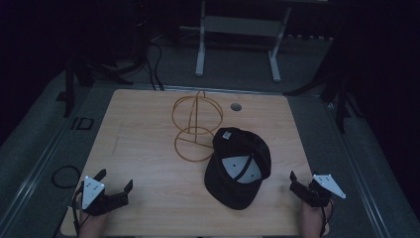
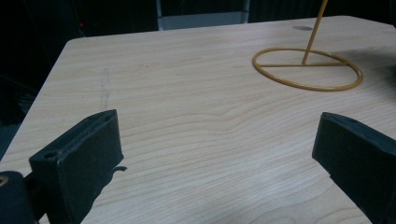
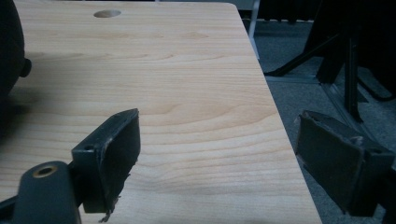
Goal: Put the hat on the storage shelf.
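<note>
Nothing of the work appears to be begun yet. The black cap (image 1: pixel 238 167) is seen lying upside down on the wooden surface (image 1: pixel 143 144), its pale inner lining and label turned upward and its brim pointing toward the near edge, right of the middle. Just beside it, toward the far left of the cap, the gold wire stand (image 1: pixel 194 126) is seen: its round base ring lies flat, and the cap's far rim appears to touch or overlap that ring, though which of the two cannot be told. The stand's upright hoop is bare; nothing is hung on it. The left gripper (image 1: pixel 115 187) is held low at the near left corner of the surface, well apart from both things, with its jaws spread wide and nothing between them; in the left gripper view, bare wood is seen between the two black jaws, and the base ring of the wire stand (image 2: pixel 308 68) lies farther off. The right gripper (image 1: pixel 300 188) is held at the near right edge, likewise spread wide and empty; in the right gripper view the right edge of the surface (image 3: pixel 154 70) and the grey floor (image 3: pixel 299 93) beyond it are framed by the jaws, and a dark curve of the cap (image 3: pixel 9 46) is caught at the left border. It is judged that everything is left to do: the cap is yet to be approached, grasped, lifted, turned and set over the stand, if that is the aim.
</note>
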